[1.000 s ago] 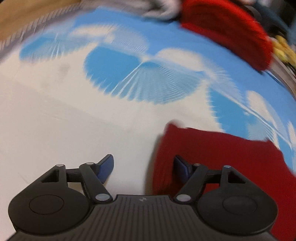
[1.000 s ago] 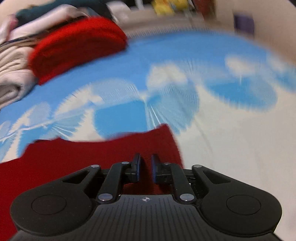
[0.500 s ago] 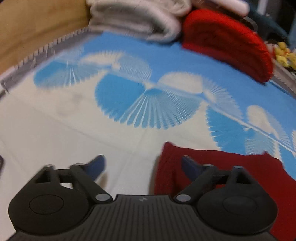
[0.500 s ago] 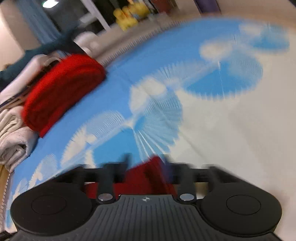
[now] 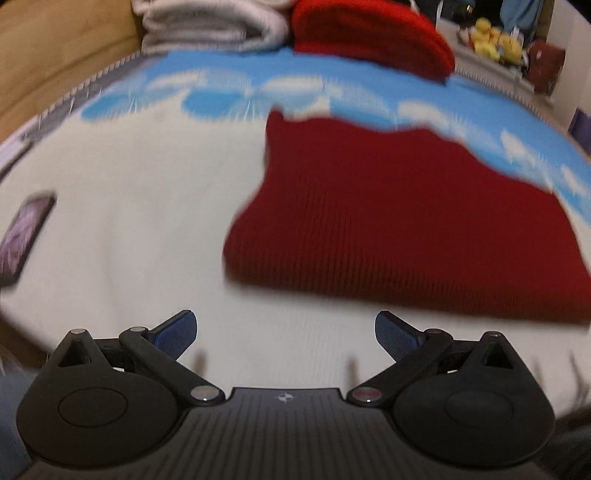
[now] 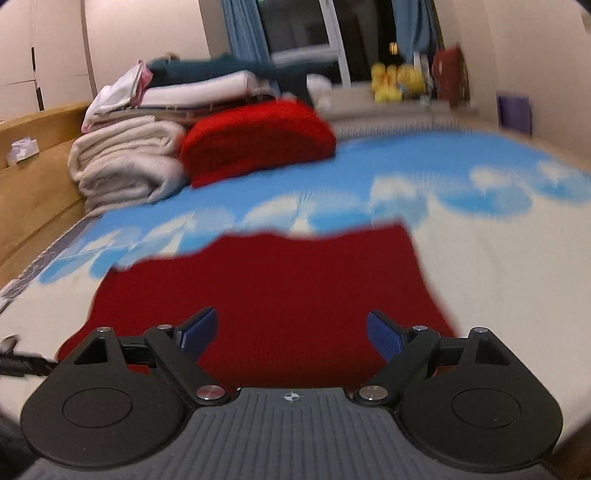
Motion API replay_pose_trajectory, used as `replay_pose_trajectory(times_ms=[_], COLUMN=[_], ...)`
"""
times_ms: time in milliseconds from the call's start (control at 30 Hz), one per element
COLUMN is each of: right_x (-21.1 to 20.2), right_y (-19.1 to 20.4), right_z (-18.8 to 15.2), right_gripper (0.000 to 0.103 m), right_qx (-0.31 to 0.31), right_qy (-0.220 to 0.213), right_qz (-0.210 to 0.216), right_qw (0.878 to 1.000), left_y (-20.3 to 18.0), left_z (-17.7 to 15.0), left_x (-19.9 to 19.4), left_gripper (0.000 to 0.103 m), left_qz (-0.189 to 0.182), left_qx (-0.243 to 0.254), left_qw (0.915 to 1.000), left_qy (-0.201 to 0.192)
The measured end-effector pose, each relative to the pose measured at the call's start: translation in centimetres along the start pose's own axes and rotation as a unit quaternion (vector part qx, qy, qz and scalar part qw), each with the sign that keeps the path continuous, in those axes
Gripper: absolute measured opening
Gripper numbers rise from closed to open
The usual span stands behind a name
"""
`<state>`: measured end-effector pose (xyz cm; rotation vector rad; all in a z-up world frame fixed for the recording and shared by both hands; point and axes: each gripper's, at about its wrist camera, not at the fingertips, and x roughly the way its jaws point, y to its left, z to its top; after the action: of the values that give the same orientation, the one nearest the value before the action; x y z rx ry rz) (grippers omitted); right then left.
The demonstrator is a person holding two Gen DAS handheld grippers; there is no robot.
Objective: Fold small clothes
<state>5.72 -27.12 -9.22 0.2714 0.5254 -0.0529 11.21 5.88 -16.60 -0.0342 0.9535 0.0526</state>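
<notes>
I have pulled both grippers back, and my right gripper point(image 6: 291, 330) and left gripper point(image 5: 286, 332) now gape wide, holding nothing. The dark red cloth point(image 5: 399, 221) lies flat on the bed point(image 5: 129, 206); a bright red bundle point(image 6: 258, 142) and white blankets point(image 6: 125, 162) sit far behind.

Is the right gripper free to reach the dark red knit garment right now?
Probably yes: the right gripper is open and empty, the dark red knit garment lies flat on the bedspread directly ahead, nothing between them.

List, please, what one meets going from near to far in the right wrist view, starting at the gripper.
right gripper → dark red garment lying flat → blue and white bedcover → bright red folded knit → yellow plush toys on the sill → window
</notes>
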Motion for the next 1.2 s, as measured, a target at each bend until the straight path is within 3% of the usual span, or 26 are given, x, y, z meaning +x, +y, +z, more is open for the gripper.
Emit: replay_pose_trajectory(times_ms=[100,300,633,1033,1200], right_x=[-1.4,-3.2,-1.4,-0.2,0.3], right_y=[0.6,0.5,0.2,0.7,-0.3], right_z=[-1.9,-3.8,-4.3,-4.3,-3.9], right_gripper=[0.089,0.089,0.088,0.088,0.088], right_qx=[0.017,0.026,-0.005,-0.007,0.025], right_qy=[0.005,0.013,0.018,0.028,0.043], right_qz=[0.003,-0.002,-0.032,-0.029,-0.028], right_qw=[1.0,1.0,0.999,0.999,0.998], left_y=[-0.1,0.1,0.3,0.1,0.3], left_z=[-1.9,-2.9,-2.6,-2.1,-2.0], left_x=[0.1,-0.7,-0.1,0.9,1.1], left_gripper=[0.103,0.103,0.103,0.103,0.103], left_qz=[0.008,0.026,0.023,0.013,0.011], left_qx=[0.004,0.018,0.021,0.022,0.018], left_qw=[0.9999,0.9989,0.9988,0.9993,0.9995], left_qy=[0.008,-0.036,-0.038,-0.027,-0.023])
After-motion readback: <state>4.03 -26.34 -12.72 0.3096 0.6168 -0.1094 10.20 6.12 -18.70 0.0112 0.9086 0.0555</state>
